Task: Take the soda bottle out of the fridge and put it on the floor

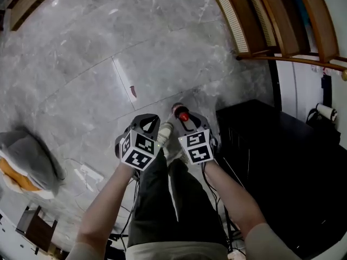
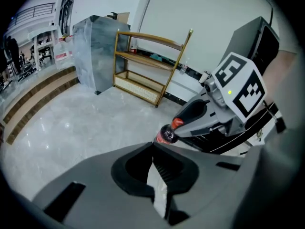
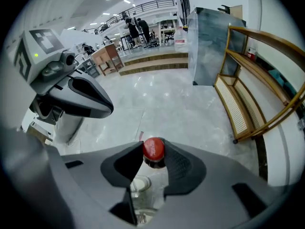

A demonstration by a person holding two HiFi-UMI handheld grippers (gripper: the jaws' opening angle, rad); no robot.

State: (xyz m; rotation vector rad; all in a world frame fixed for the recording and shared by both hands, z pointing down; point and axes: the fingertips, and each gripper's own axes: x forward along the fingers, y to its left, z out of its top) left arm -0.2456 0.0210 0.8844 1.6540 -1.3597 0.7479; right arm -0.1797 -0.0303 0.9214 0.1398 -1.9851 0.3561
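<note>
**Q:** State of the right claw?
**A:** The right claw (image 3: 151,158) is closed on the bottle (image 3: 153,148) at the neck. The red cap stands between the jaws. The clear body shows below, through the gap.

**Q:** State of the left claw?
**A:** The left claw (image 2: 153,146) is narrow, with its tips together and nothing gripped. In the head view it sits just beside the right claw and apart from the bottle.

**Q:** Location of the bottle?
**A:** It is out in the open, over the grey marble floor (image 1: 97,64), ahead of the person's legs. A black cabinet (image 1: 271,156) stands to the right. Whether the base touches the floor cannot be told.

**Q:** Orientation of the claws?
**A:** Both point steeply down, one in each hand.

**Q:** Other items?
**A:** A wooden shelf (image 1: 271,15) stands by the wall, beyond the cabinet.
</note>
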